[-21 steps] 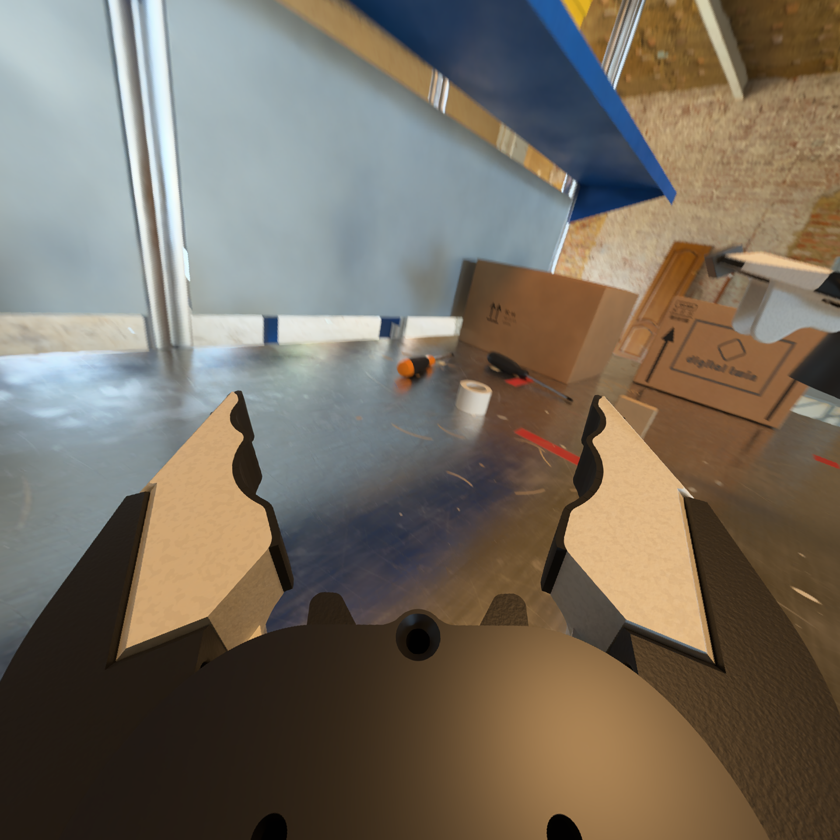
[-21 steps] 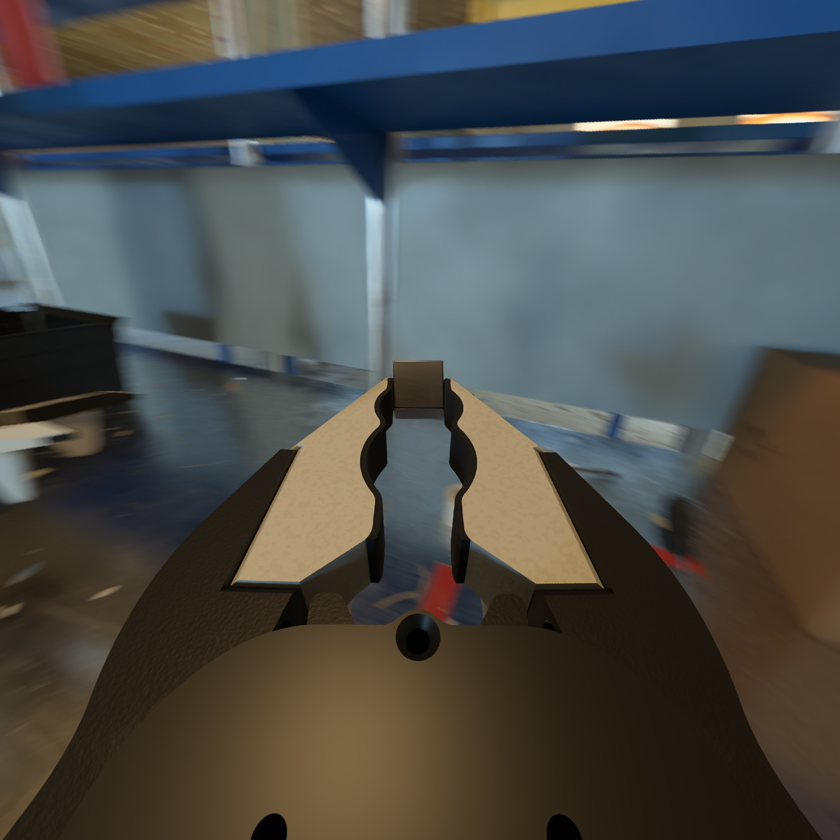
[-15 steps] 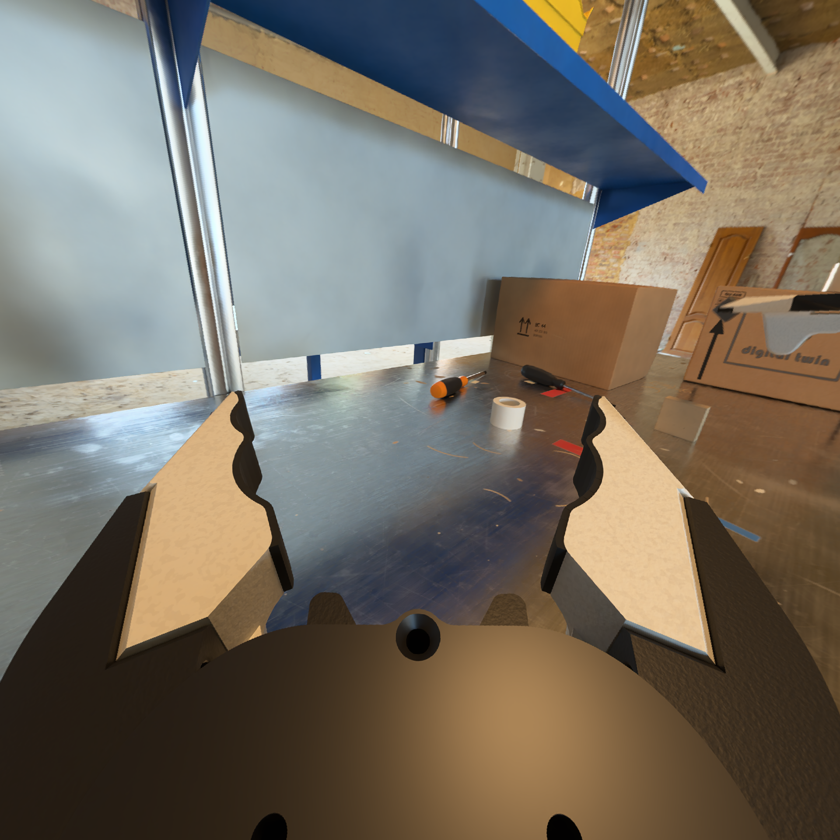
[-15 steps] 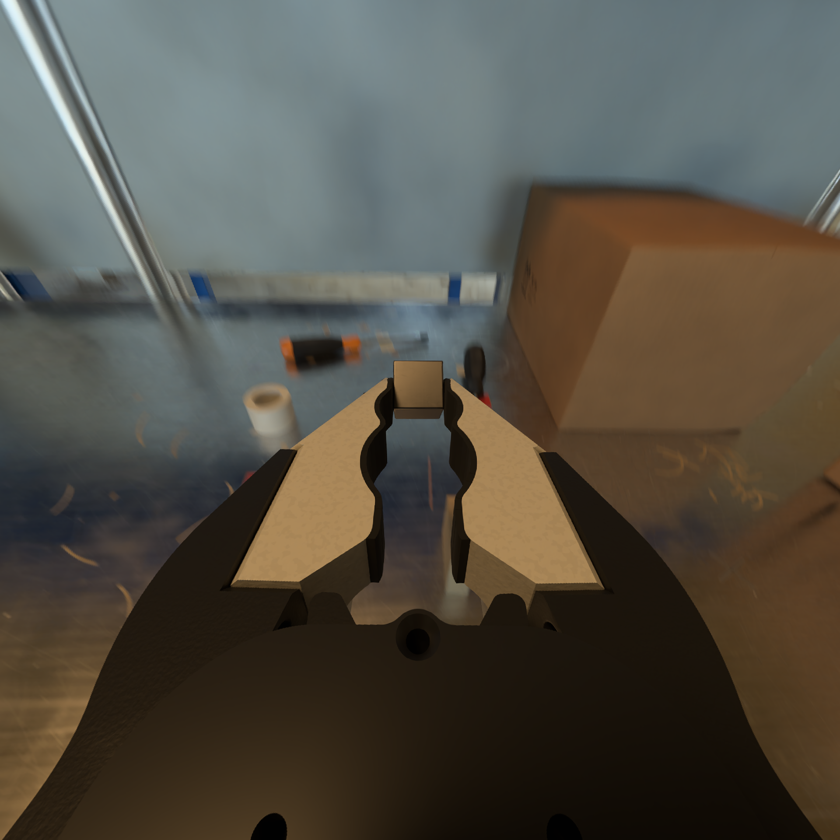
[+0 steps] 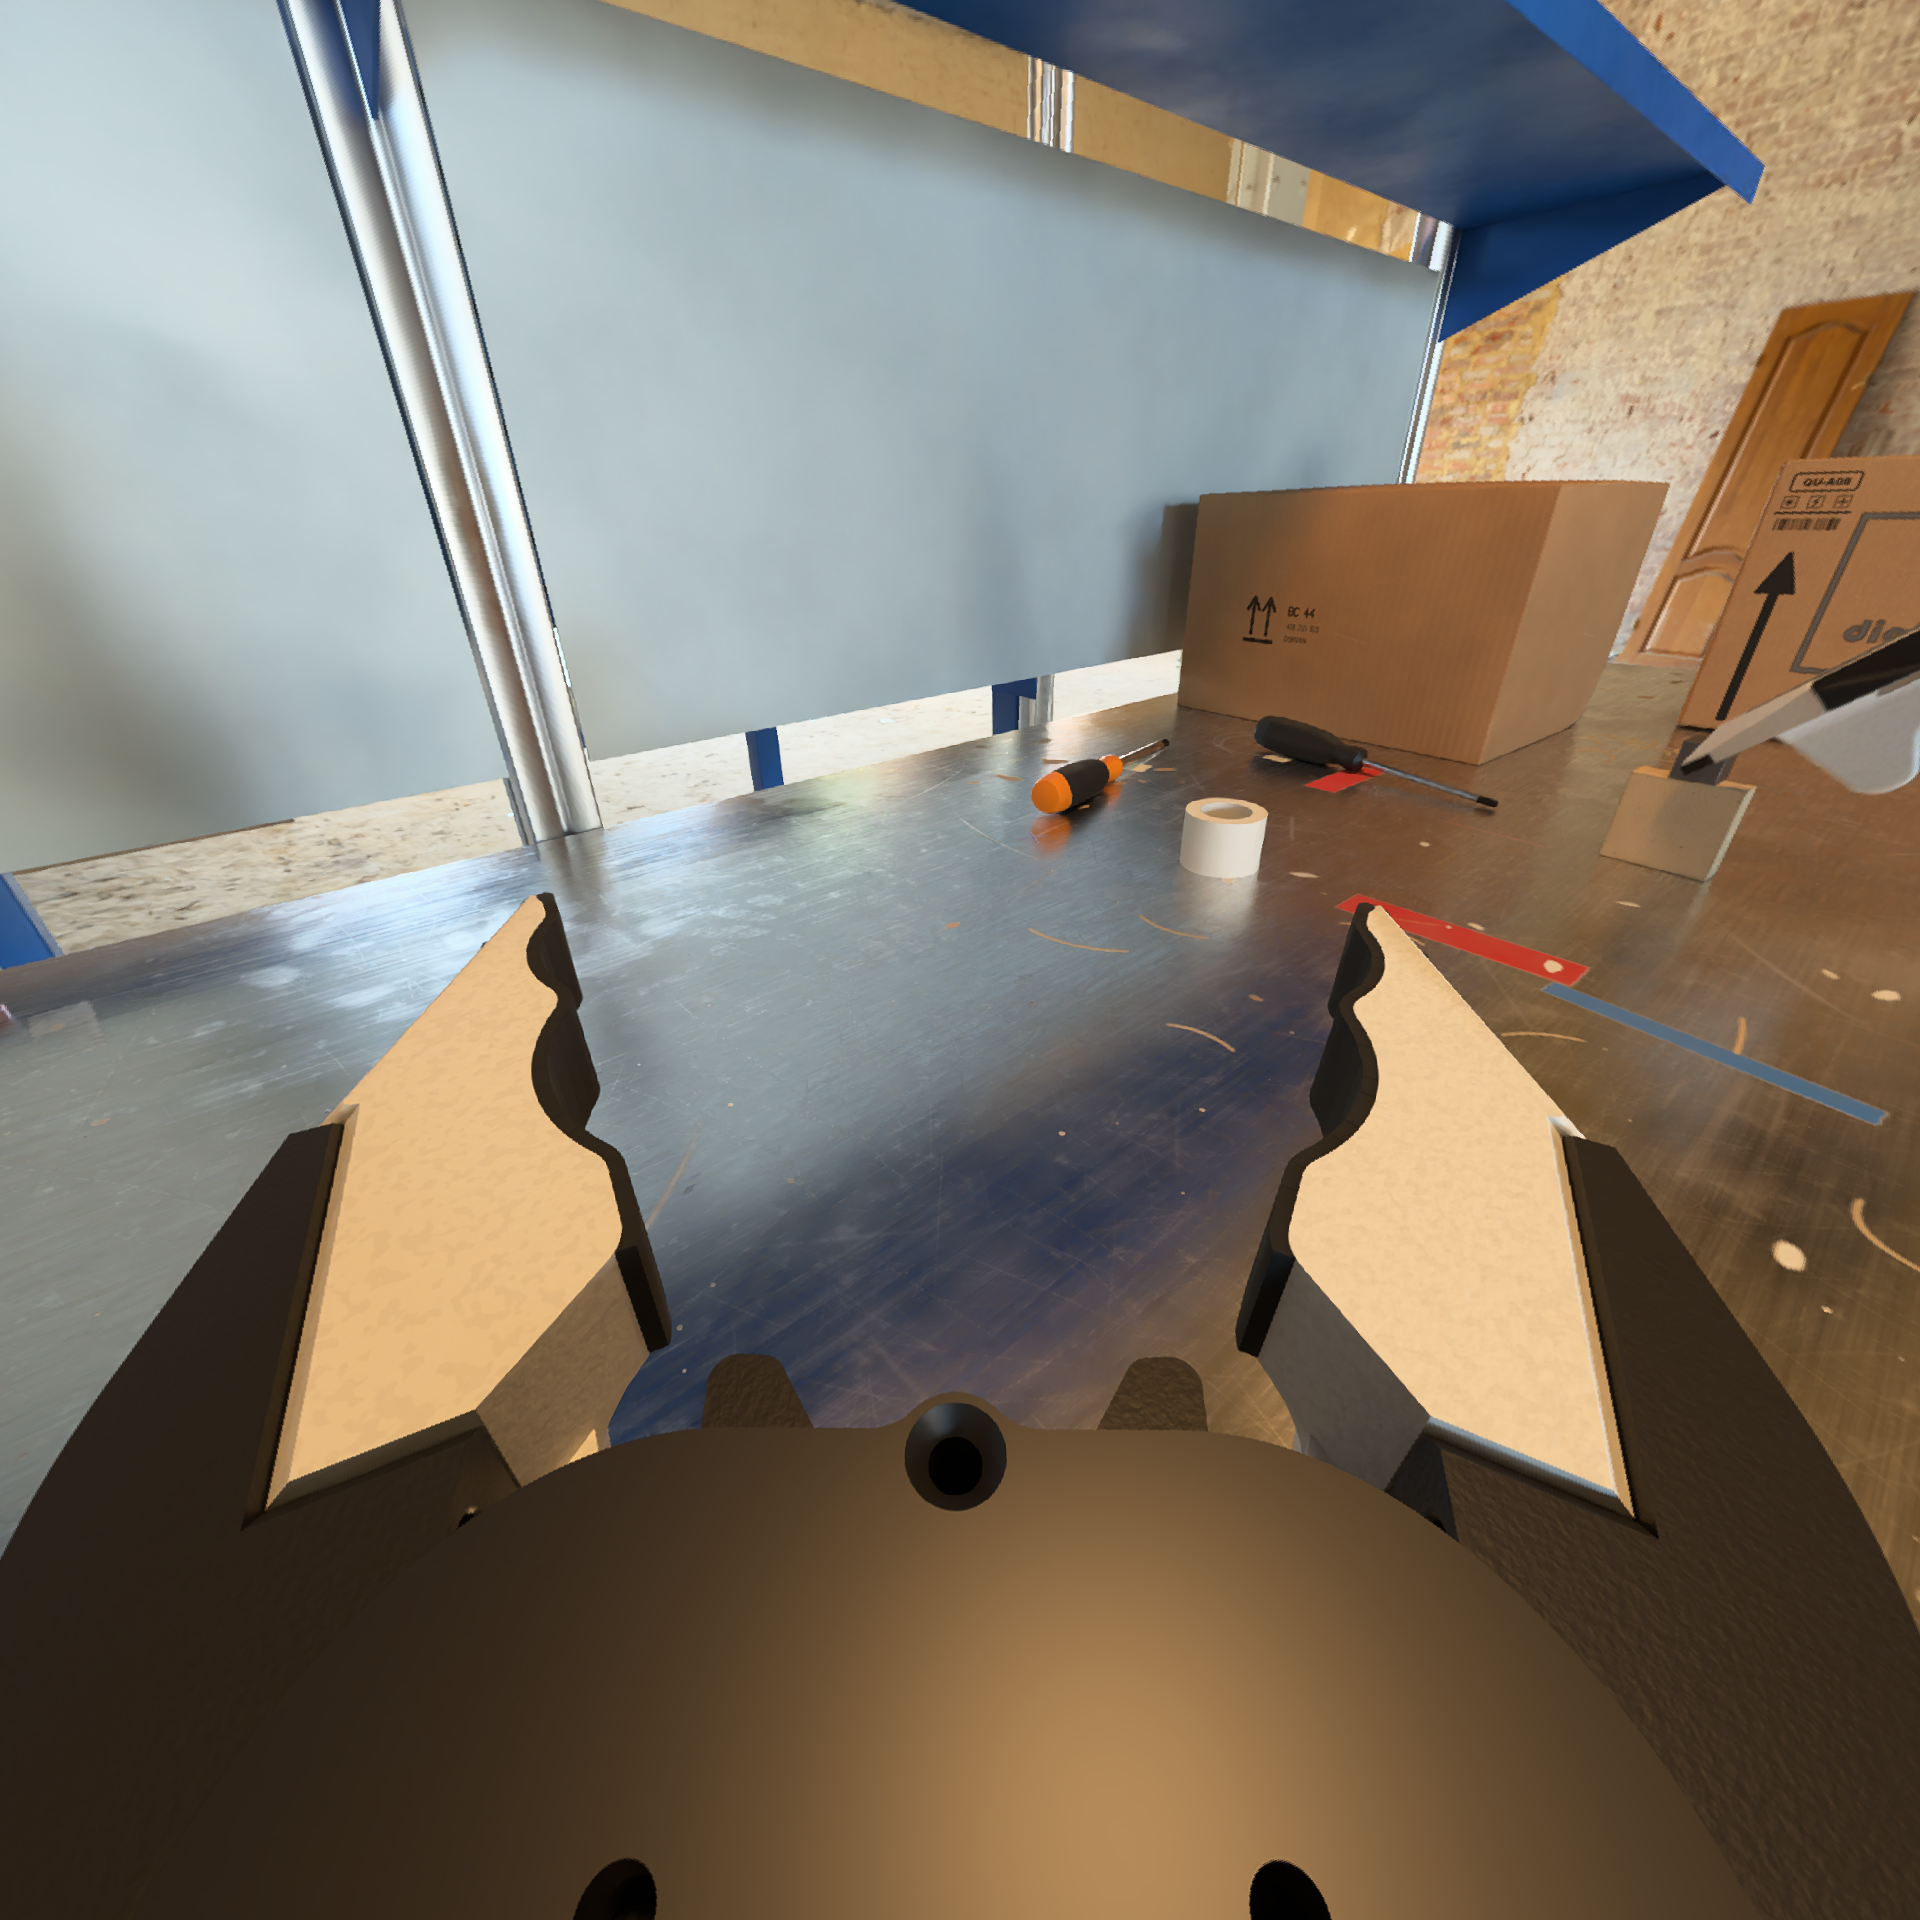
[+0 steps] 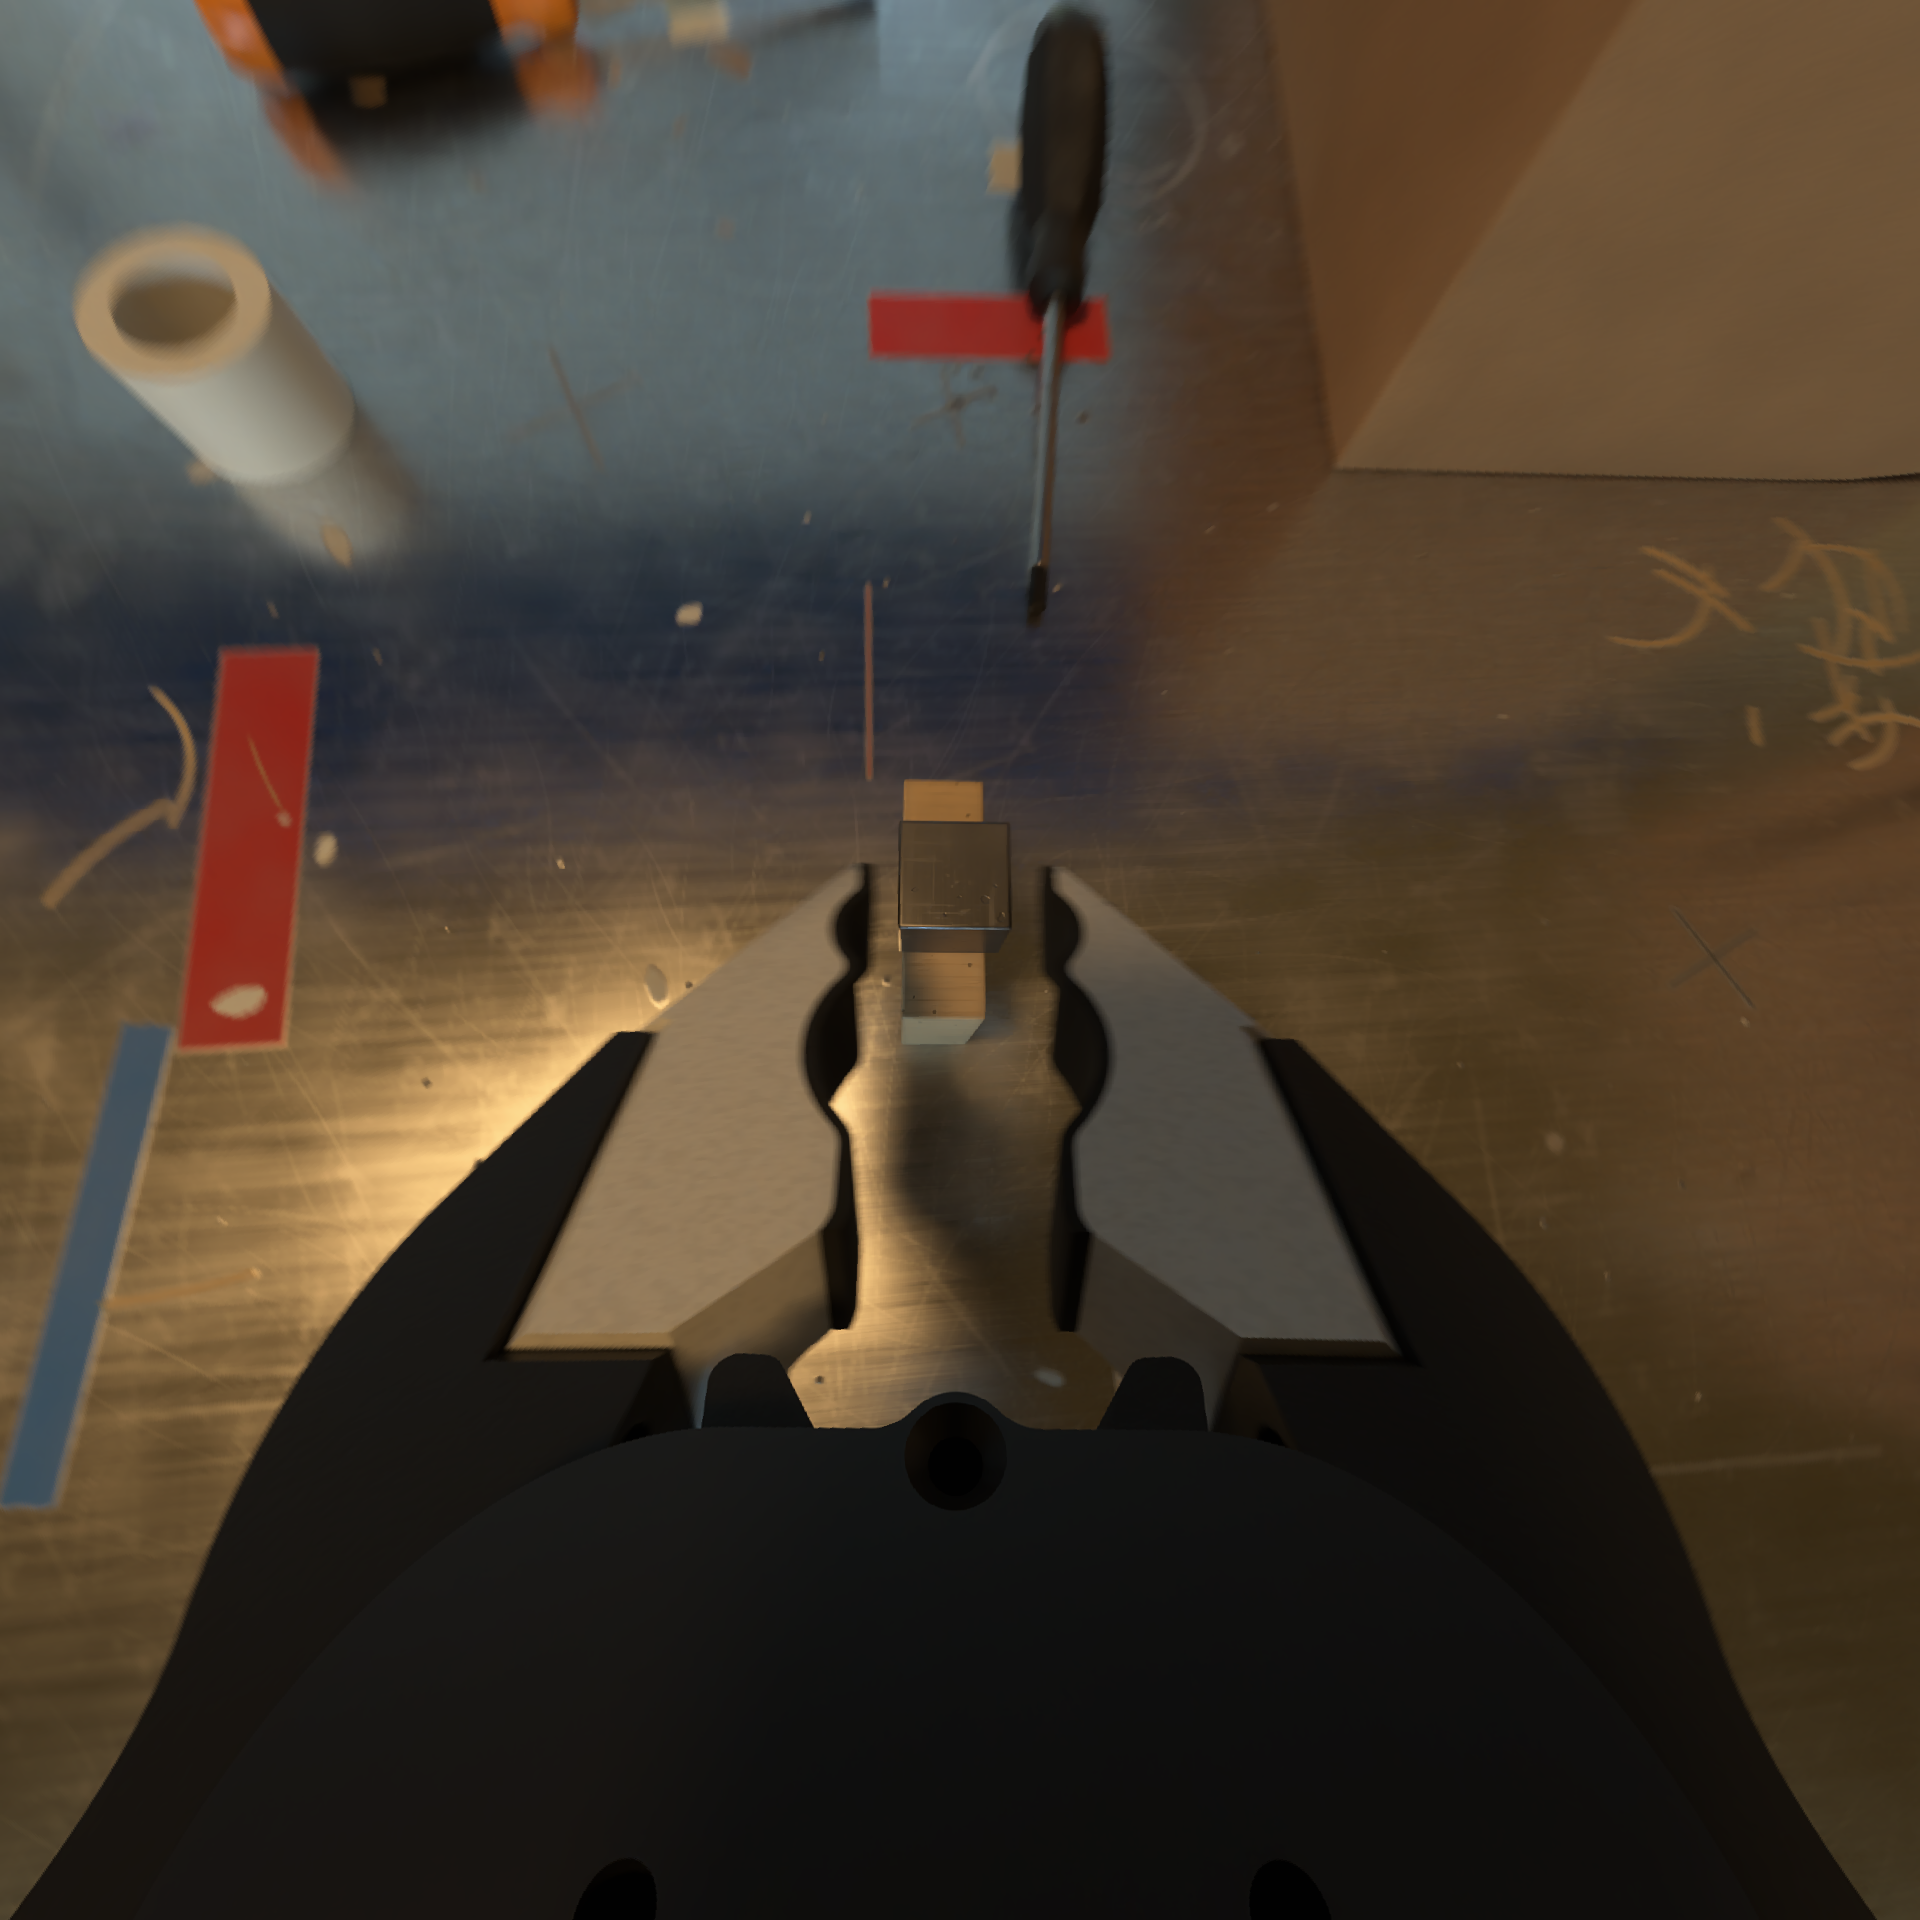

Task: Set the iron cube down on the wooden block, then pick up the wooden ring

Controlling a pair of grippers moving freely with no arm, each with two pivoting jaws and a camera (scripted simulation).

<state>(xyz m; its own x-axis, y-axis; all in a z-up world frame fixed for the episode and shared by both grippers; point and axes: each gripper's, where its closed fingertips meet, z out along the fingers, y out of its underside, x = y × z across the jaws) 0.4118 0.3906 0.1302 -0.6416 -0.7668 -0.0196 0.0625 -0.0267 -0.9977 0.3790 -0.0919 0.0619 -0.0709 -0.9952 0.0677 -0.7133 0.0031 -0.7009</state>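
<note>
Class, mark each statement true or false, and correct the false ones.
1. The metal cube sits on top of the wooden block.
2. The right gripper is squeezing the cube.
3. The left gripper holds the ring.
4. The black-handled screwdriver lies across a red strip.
1. True. The cube rests on the wooden block.
2. False. The right gripper straddles the cube, but a gap shows on each side between its fingers and the cube.
3. False. The left gripper is wide open and empty; the ring stands on the table ahead of it.
4. True. The shaft of the black-handled screwdriver crosses the red strip.
</note>
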